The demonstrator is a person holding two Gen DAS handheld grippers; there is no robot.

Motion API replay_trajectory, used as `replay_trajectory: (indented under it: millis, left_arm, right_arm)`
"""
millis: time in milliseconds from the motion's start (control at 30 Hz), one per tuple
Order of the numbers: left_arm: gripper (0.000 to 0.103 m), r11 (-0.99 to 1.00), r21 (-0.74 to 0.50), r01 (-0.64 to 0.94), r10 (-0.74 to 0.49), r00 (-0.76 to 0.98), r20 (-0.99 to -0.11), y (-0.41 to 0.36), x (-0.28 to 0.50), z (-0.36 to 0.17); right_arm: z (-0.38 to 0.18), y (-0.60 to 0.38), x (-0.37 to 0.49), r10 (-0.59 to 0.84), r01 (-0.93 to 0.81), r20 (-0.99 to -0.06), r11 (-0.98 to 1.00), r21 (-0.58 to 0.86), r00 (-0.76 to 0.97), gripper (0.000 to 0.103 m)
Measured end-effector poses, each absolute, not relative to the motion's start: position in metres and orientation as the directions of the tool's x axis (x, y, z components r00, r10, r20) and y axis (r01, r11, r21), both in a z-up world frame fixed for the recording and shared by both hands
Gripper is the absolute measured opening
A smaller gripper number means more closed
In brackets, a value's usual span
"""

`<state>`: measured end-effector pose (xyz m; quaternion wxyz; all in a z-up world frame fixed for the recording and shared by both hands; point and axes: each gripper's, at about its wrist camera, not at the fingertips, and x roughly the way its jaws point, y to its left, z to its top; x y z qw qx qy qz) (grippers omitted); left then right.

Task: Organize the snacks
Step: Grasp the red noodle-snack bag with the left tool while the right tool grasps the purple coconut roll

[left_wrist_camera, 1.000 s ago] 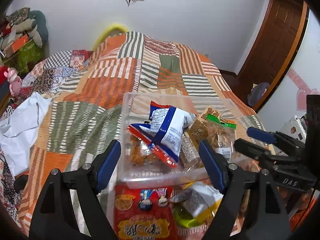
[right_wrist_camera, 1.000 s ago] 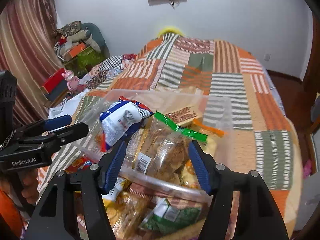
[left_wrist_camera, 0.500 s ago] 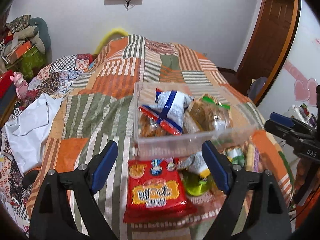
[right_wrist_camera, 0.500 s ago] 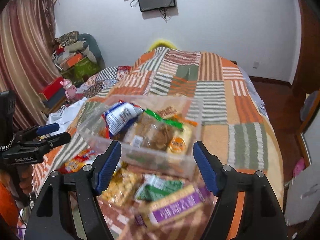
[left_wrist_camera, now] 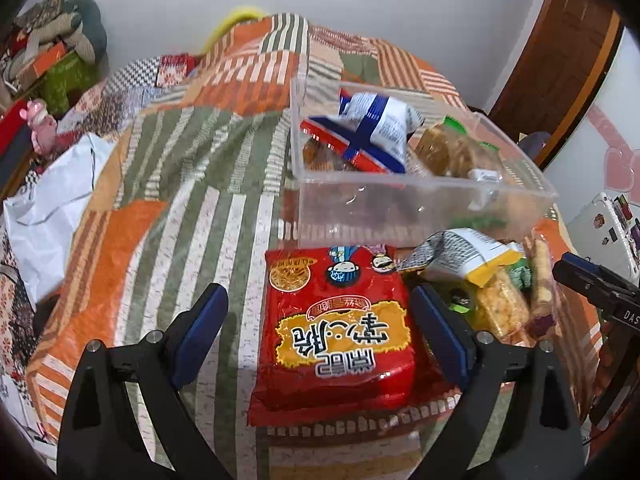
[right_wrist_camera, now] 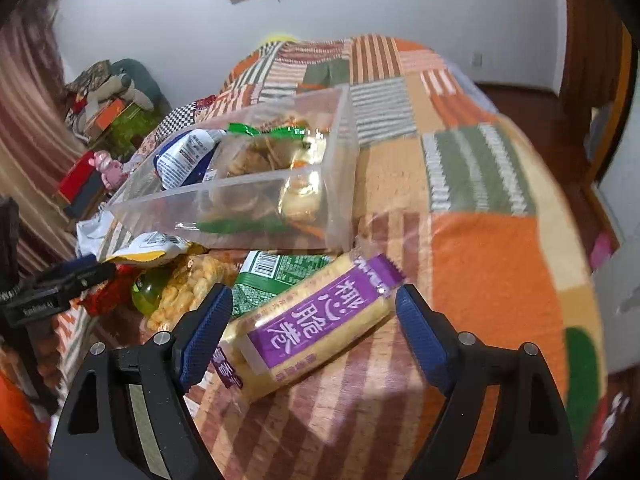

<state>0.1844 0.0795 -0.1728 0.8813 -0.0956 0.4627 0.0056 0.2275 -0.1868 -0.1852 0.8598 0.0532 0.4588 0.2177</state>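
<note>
A clear plastic bin (left_wrist_camera: 400, 208) (right_wrist_camera: 224, 204) sits on the patchwork bedspread and holds several snack bags, a blue and white one (left_wrist_camera: 380, 128) on top. A red noodle pack (left_wrist_camera: 340, 332) lies in front of it, between the open fingers of my left gripper (left_wrist_camera: 320, 336). A purple-labelled cracker pack (right_wrist_camera: 312, 324) lies between the open fingers of my right gripper (right_wrist_camera: 314, 332). A yellow puffed snack bag (right_wrist_camera: 188, 288), a green pack (right_wrist_camera: 280, 276) and a grey and yellow bag (left_wrist_camera: 460, 256) lie between the two. Both grippers are empty.
The bedspread (left_wrist_camera: 180, 220) runs left and back. A white plastic bag (left_wrist_camera: 48, 200) lies at the left edge. Boxes and clothes (left_wrist_camera: 44, 64) are piled by the wall. A wooden door (left_wrist_camera: 560, 60) stands at the right. The bed drops off at the right (right_wrist_camera: 580, 200).
Both grippers have pulled back from the bin and dropped lower. The red pack now lies between my left fingers and the purple pack between my right fingers.
</note>
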Motion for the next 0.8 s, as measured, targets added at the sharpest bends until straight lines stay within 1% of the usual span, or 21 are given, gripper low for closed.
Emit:
replay_trajectory:
  millis: [100,233,333,467,533,567,633,700,800]
  left_arm:
    - [0.094,0.979,-0.178,-0.096,-0.095,0.558,-0.824,0.079,0.190,-0.180]
    - [0.094,0.979,-0.180,-0.097,-0.101,0.534,-0.839,0.077,0.197,-0.193]
    - [0.094,0.977,-0.188,-0.102,-0.111,0.507,-0.855,0.075,0.200,-0.204]
    - [0.093,0.987,-0.139,-0.084,-0.075,0.523,-0.849,0.070,0.193,-0.207]
    - [0.089,0.988,-0.138,-0.073,-0.078,0.534,-0.842,0.068,0.187,-0.206]
    - [0.084,0.987,-0.142,-0.069,-0.084,0.538,-0.839,0.068,0.184,-0.205]
    - [0.081,0.986,-0.152,-0.062,-0.094,0.546,-0.832,0.070,0.178,-0.204]
    - [0.073,0.987,-0.151,-0.058,-0.094,0.553,-0.828,0.070,0.173,-0.203]
    - [0.069,0.987,-0.151,-0.056,-0.094,0.560,-0.823,0.069,0.165,-0.199]
  right_arm:
    - [-0.188,-0.181,0.230,0.428,-0.319,-0.769,0.898,0.302,0.475,0.082]
    - [-0.192,-0.174,0.227,0.399,-0.330,-0.780,0.907,0.261,0.481,0.085]
    - [-0.199,-0.174,0.223,0.376,-0.332,-0.798,0.914,0.234,0.471,0.085]
    - [-0.202,-0.185,0.219,0.383,-0.323,-0.803,0.912,0.252,0.456,0.085]
    - [-0.201,-0.191,0.215,0.366,-0.324,-0.806,0.918,0.229,0.465,0.085]
    - [-0.200,-0.194,0.213,0.359,-0.328,-0.809,0.919,0.219,0.466,0.085]
    - [-0.200,-0.196,0.210,0.344,-0.337,-0.814,0.921,0.195,0.468,0.085]
    - [-0.200,-0.198,0.208,0.328,-0.345,-0.818,0.923,0.170,0.473,0.085]
    - [-0.198,-0.205,0.205,0.311,-0.343,-0.822,0.927,0.152,0.477,0.083]
